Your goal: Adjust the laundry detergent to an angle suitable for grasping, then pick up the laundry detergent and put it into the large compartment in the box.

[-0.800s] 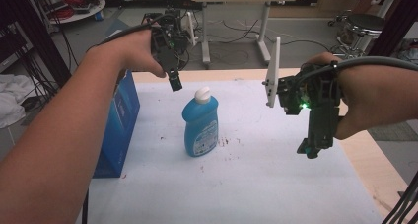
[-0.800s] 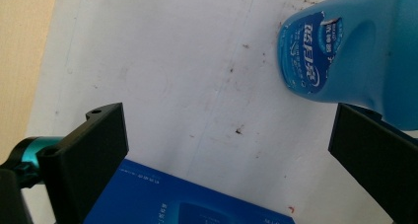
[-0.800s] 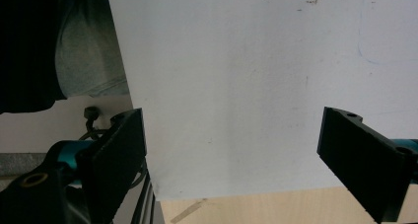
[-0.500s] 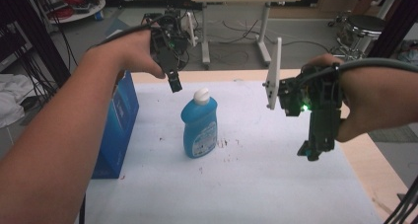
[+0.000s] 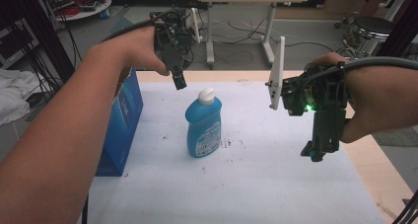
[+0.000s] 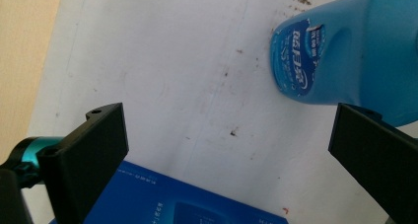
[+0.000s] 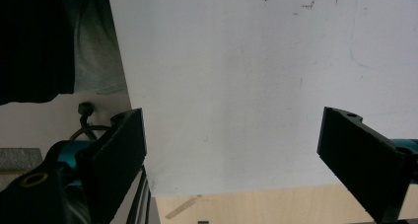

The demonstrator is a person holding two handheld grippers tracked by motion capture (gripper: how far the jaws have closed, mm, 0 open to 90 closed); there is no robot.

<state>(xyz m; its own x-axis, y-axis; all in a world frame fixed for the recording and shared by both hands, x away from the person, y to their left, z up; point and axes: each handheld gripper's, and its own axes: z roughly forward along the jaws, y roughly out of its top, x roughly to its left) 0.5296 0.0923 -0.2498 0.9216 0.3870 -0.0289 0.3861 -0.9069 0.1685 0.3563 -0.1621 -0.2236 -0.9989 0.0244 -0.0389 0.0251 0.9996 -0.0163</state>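
Blue plastic detergent bottle with white flip cap (image 5: 203,124) was seen standing upright mid-way across the white-covered surface (image 5: 276,184), just right of a blue cardboard box (image 5: 121,123) at the surface's left edge. Left gripper (image 5: 178,81) was held above and just left of the cap, jaws spread wide, nothing between them; bottle shoulder sat beside one jaw in the left gripper view (image 6: 345,51). Right gripper (image 5: 315,152) was held well apart over bare surface, jaws wide, empty. Likely step judged: bottle pick-up. Jaws should be centred over the neck or narrow body, lowered straight, box cleared, then closed squarely so tipping is avoided.
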